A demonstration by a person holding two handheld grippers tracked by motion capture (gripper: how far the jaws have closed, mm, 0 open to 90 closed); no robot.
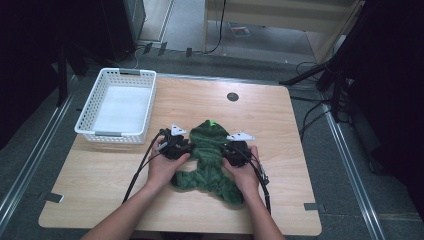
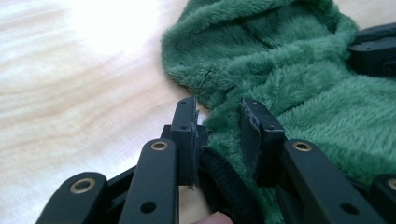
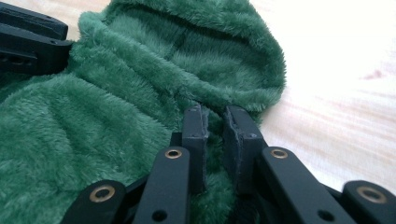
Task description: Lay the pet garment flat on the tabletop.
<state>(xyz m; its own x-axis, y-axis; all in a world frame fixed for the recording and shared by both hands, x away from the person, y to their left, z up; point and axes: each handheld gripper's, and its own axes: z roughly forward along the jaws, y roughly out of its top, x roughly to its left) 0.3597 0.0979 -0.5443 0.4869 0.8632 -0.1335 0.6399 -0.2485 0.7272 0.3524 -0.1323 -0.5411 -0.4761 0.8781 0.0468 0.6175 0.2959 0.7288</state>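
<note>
A green fleece hooded garment (image 1: 210, 150) lies flat on the wooden table (image 1: 100, 170), hood pointing away from me. My left gripper (image 1: 186, 146) sits at the garment's left shoulder. In the left gripper view the jaws (image 2: 218, 105) stand apart, with the fleece edge (image 2: 289, 60) bunched between them. My right gripper (image 1: 232, 150) is at the right shoulder. In the right gripper view its jaws (image 3: 215, 112) are nearly together, pinching fleece (image 3: 116, 93) just below the hood. Each gripper view shows the other gripper across the garment.
A white slotted basket (image 1: 115, 137) stands at the table's back left, close to my left hand. A small black round cap (image 1: 232, 96) is set in the tabletop behind the hood. Cables trail from both grippers toward the front edge.
</note>
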